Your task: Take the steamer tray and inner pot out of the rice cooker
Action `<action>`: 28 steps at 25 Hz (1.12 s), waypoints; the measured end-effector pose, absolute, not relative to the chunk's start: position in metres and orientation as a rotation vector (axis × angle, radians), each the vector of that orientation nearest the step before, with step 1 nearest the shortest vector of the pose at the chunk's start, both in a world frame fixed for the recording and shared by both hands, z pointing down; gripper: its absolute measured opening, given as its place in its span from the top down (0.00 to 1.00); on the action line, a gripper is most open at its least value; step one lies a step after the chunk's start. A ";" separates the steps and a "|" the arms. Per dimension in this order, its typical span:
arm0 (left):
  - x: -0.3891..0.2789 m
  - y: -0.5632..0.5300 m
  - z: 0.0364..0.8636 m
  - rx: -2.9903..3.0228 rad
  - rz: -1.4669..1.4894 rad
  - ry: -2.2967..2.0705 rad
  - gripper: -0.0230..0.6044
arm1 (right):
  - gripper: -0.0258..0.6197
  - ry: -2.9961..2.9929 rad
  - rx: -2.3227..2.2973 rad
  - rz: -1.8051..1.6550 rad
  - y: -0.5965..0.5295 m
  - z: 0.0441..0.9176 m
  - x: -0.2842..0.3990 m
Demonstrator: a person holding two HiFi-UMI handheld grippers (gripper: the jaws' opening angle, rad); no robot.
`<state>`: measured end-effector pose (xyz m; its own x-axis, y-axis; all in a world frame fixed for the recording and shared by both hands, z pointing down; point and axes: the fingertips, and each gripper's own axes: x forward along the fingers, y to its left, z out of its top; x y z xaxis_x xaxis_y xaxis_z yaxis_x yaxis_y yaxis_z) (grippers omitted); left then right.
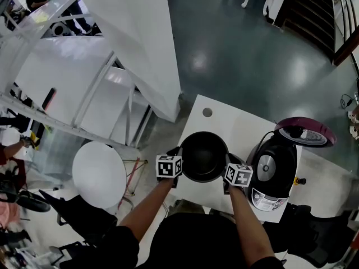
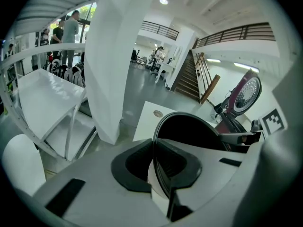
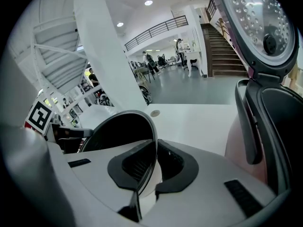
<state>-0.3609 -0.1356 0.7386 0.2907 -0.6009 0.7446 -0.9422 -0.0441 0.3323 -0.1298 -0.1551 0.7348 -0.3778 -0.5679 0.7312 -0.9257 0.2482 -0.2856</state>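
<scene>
The black inner pot (image 1: 203,156) is out of the rice cooker (image 1: 273,175) and sits over the white table (image 1: 208,125), to the cooker's left. My left gripper (image 1: 179,161) is shut on the pot's left rim and my right gripper (image 1: 228,166) on its right rim. In the left gripper view the thin rim (image 2: 154,145) runs between the dark pads of the left gripper (image 2: 155,163). The right gripper view shows the pot (image 3: 118,131) clamped the same way by the right gripper (image 3: 152,167). Whether the pot rests on the table I cannot tell. No steamer tray shows.
The cooker's maroon lid (image 1: 305,132) stands open at the right, its steel inner plate (image 3: 255,22) close to my right gripper. A round cable cap (image 1: 207,112) sits at the table's far side. A white round stool (image 1: 99,174) and a white staircase frame (image 1: 101,88) stand on the left.
</scene>
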 end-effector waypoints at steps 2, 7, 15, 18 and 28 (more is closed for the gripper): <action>-0.358 -0.134 0.739 1.754 0.520 -1.401 0.92 | 0.93 -2.056 1.325 0.995 -0.153 0.735 -0.131; -0.350 -0.135 0.734 1.787 0.494 -1.361 0.75 | 0.82 -2.116 1.325 0.937 -0.158 0.717 -0.129; -0.355 -0.125 0.704 1.889 0.490 -1.391 0.65 | 0.79 -2.265 1.184 0.847 -0.132 0.662 -0.141; -0.357 -0.117 0.671 1.933 0.442 -1.447 0.66 | 0.79 -2.304 1.197 0.788 -0.115 0.632 -0.134; -0.222 -0.054 0.562 2.253 0.097 -1.160 0.95 | 0.96 -2.444 1.501 0.768 -0.047 0.535 -0.025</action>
